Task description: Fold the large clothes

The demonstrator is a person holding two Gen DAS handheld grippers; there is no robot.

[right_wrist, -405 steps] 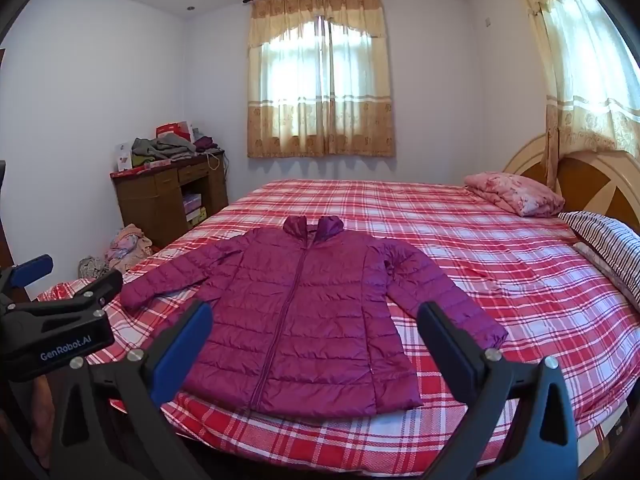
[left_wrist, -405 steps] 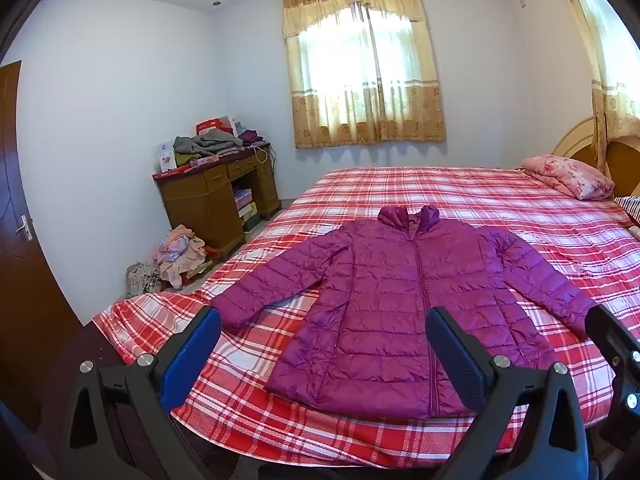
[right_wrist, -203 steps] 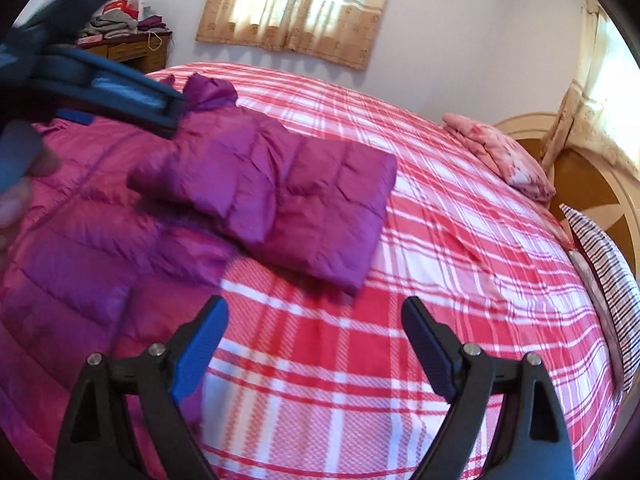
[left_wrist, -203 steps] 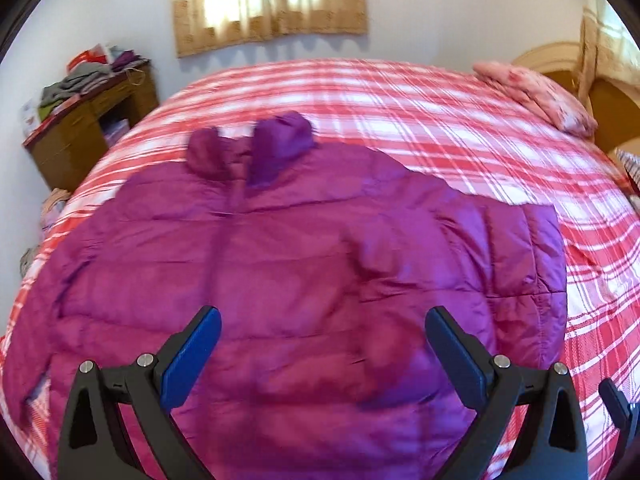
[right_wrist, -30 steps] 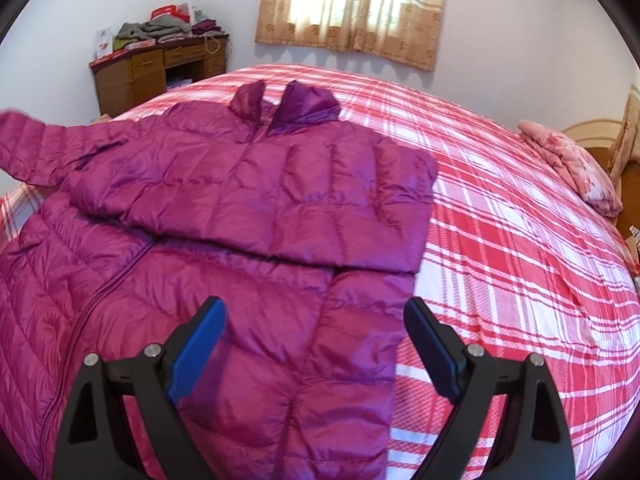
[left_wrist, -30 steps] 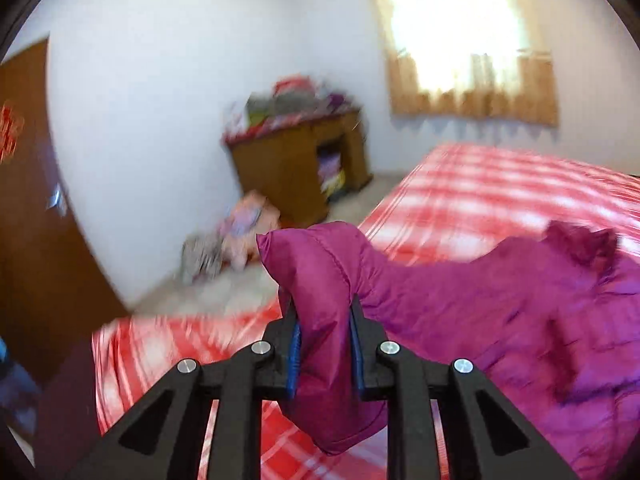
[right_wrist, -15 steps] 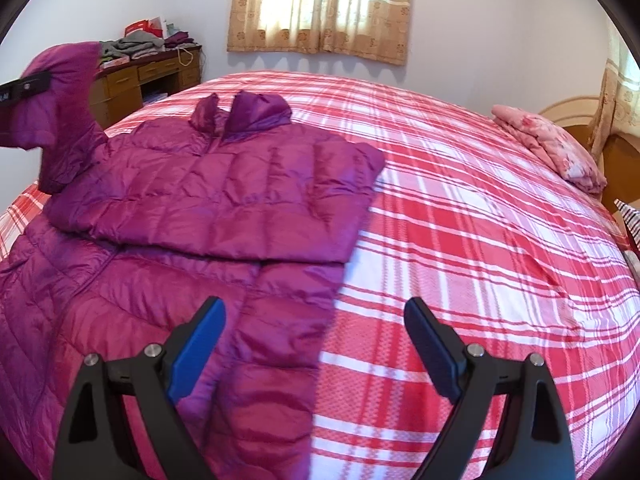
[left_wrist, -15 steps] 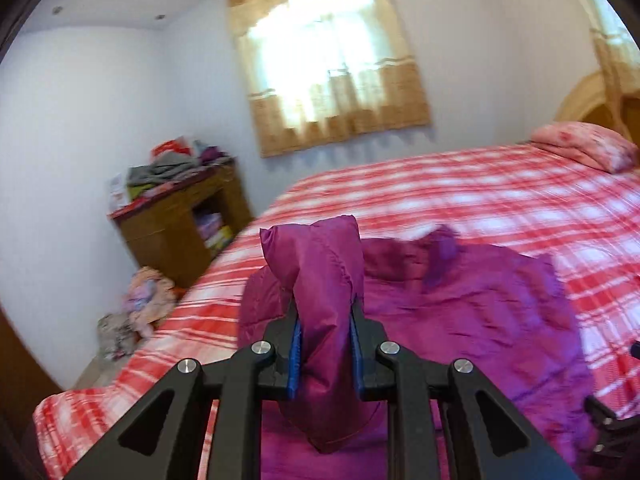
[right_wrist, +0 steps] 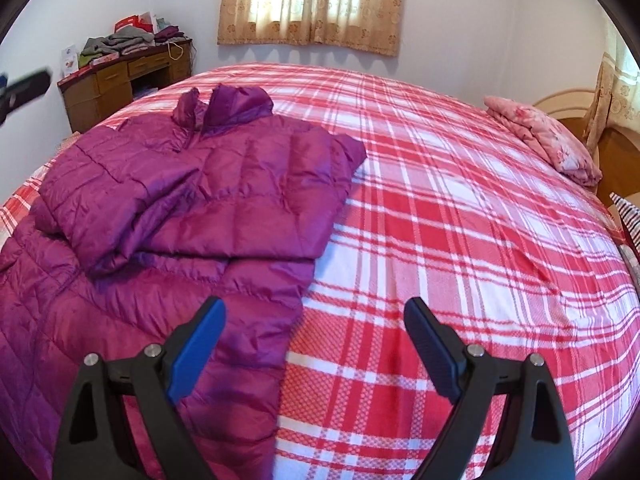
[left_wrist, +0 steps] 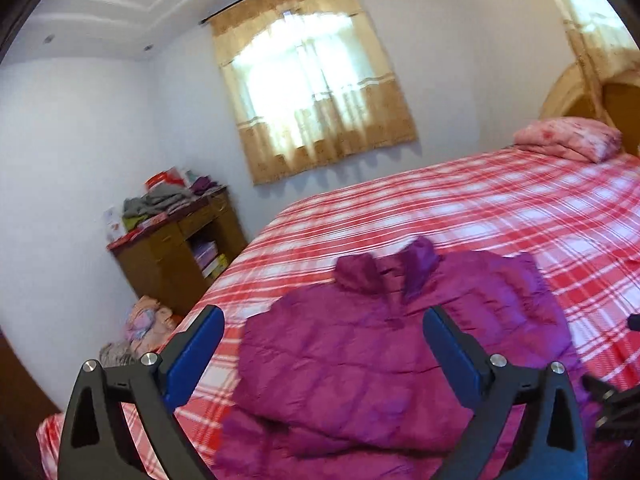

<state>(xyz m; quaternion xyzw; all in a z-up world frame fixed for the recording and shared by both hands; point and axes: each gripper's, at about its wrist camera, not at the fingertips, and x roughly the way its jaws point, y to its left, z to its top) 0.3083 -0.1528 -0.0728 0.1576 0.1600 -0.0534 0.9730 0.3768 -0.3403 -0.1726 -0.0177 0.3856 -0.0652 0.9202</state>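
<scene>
1. The left hand-held gripper [left_wrist: 323, 334] is seen with its jaws opening wide; nothing is gripped between the blue pads.
2. It is pointed slightly downward.
3. The right hand-held gripper [right_wrist: 314, 326] is held with jaws spread apart and empty.
4. It is angled more steeply downward.

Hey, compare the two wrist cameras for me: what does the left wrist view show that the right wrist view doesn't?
Only the left wrist view shows the ceiling with its recessed lights, the heap of clothes on the floor beside the cabinet, and the left gripper, jaws opening with nothing between them. Only the right wrist view shows the striped pillow at the edge and the right gripper open above the jacket's hem. Both share the purple jacket with sleeves folded in, the plaid bed, the curtained window, the wooden cabinet and the pink quilt.
</scene>
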